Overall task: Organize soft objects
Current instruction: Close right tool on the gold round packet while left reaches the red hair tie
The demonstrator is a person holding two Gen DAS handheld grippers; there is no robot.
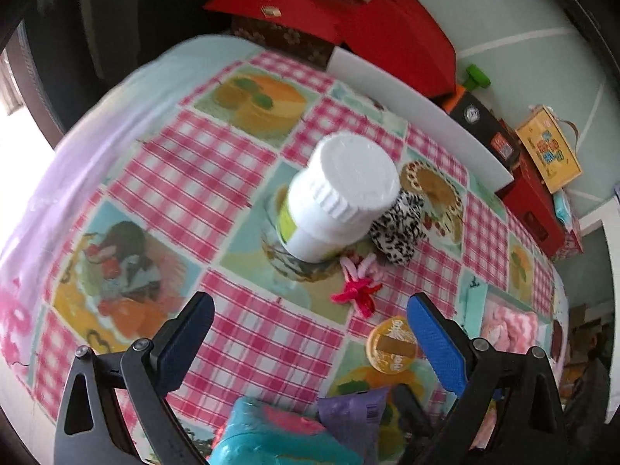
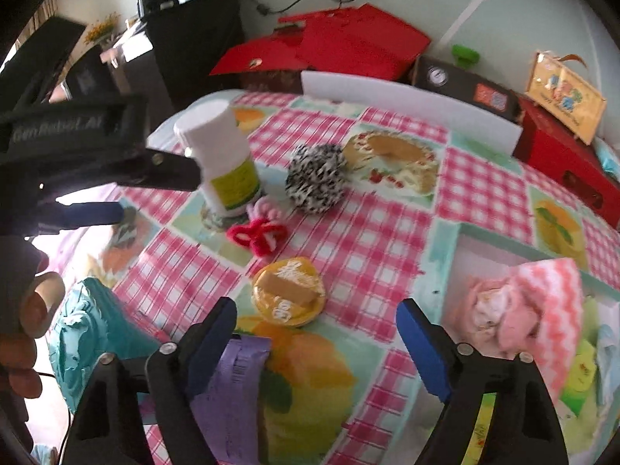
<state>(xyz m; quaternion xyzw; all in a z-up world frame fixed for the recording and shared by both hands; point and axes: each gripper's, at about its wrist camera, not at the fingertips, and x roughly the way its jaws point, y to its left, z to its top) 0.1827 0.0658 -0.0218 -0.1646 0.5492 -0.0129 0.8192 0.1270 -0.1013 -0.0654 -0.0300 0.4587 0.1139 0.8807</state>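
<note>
Left gripper (image 1: 310,333) spread wide, holding nothing, above checked tablecloth (image 1: 217,178). Right gripper (image 2: 316,333) likewise wide open, empty. Black-and-white pompom (image 1: 399,228) at 3 o'clock of white bottle (image 1: 333,201), touching it. Red bow (image 1: 358,292) at 5 o'clock of bottle. Pink cloths (image 2: 519,310) inside box (image 2: 461,240); yellow lid (image 2: 288,292) near centre.

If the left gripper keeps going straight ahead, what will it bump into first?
Probably the white bottle. The left gripper is open and points at it over bare tablecloth. The red fuzzy toy lies just right of that line. Depth is hard to judge.
</note>
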